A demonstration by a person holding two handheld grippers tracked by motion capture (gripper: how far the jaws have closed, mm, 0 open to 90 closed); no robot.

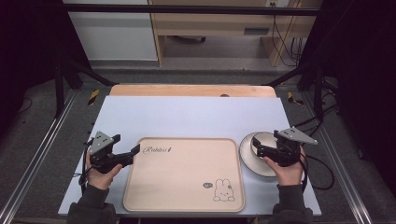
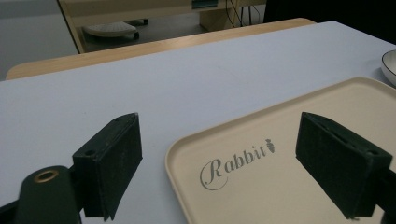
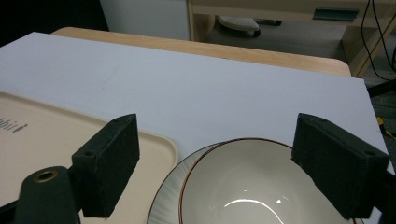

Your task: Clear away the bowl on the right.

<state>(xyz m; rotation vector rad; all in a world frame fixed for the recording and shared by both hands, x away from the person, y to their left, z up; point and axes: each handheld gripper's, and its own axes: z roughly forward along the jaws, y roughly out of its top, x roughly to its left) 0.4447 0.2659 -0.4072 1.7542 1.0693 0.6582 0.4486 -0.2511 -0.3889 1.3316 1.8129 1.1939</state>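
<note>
A beige tray [image 1: 184,172] printed with "Rabbit" and a rabbit drawing lies empty at the front middle of the table. My left gripper [image 1: 127,145] is open at the tray's near-left corner; in the left gripper view [image 2: 226,168] its jaws straddle the tray corner [image 2: 261,186]. A cream bowl [image 1: 262,142] with a thin red rim sits on a white ribbed plate [image 1: 252,161] just right of the tray. My right gripper [image 1: 257,146] hovers open over them. The right gripper view has the bowl [image 3: 261,196] between and below the wide jaws [image 3: 229,168], with nothing gripped.
A pale sheet [image 1: 187,114] covers the wooden table [image 1: 191,90], bare behind the tray. Black frame posts [image 1: 58,88] stand at both sides. Cables [image 1: 322,172] trail off the right edge. A wooden desk [image 1: 210,23] stands beyond on the floor.
</note>
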